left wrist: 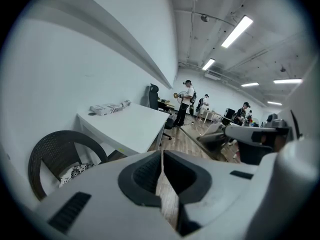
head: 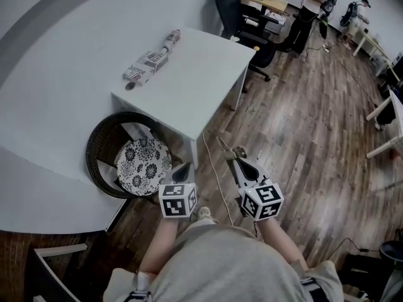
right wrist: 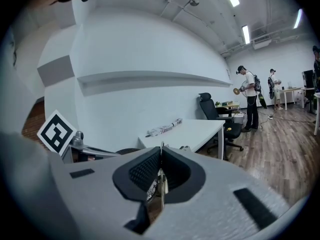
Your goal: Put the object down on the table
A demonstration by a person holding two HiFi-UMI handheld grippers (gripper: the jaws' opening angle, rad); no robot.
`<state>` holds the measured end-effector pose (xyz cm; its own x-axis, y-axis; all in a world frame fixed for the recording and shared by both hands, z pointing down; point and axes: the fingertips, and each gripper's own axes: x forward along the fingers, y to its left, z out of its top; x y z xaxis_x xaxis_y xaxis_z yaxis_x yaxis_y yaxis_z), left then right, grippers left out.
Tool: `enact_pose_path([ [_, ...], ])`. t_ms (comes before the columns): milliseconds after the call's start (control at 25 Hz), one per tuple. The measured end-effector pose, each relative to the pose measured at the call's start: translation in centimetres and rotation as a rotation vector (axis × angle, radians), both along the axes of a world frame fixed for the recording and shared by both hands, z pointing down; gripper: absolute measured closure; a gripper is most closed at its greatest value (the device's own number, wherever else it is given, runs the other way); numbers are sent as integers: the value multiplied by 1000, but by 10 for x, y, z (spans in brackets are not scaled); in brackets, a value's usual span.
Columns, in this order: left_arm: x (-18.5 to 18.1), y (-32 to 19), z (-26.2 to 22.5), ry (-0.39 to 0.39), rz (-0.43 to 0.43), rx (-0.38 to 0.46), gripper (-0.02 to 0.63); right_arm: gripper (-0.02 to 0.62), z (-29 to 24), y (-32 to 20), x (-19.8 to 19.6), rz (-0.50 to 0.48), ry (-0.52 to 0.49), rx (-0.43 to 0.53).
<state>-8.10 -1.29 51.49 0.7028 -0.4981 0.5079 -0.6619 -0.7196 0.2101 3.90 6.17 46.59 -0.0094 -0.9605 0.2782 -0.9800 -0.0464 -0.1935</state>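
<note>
A black-and-white printed package [head: 151, 60] lies at the far left edge of the white table [head: 195, 80], a roll at its end. It shows small in the left gripper view as the package [left wrist: 110, 107] on the table [left wrist: 132, 129], and in the right gripper view as the package [right wrist: 165, 128]. My left gripper [head: 184, 167] hangs low in front of the person's body, short of the table's near corner. Its pads meet with nothing between them [left wrist: 162, 156]. The right gripper [head: 223, 146] points over the wooden floor beside the table, also shut and empty [right wrist: 161, 149].
A dark wicker chair [head: 104, 143] with a floral cushion [head: 143, 167] stands against the table's near left side. A cable [head: 213, 165] runs along the floor. A black office chair [head: 230, 8] and people stand beyond the table; more white desks [head: 387, 115] are at right.
</note>
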Motion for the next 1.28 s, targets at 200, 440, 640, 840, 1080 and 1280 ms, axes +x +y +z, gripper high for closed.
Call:
enact_pose_path([
  [200,11,-38,5,-8,9,-7,591,583,5,-38,11,11,-6,-6],
  [440,23,-74,13,-14,22,-13,591,583,11,-76,24,27,-13,-12],
  [640,27,-94,15,-18,22,-15,591,583,13,-97,28,25,-18,-11],
  [840,27,-103,18,-12,-1,-29,591,583,14,-111,25,0,-26,-16],
  [1080,35,-116,27,-22,-29,-45,591,583,15,-130,36,-28,-42,-14],
  [1280,54,-147,30,-12,-92,-44,591,583,14,-165,59,-88,-23,-13],
])
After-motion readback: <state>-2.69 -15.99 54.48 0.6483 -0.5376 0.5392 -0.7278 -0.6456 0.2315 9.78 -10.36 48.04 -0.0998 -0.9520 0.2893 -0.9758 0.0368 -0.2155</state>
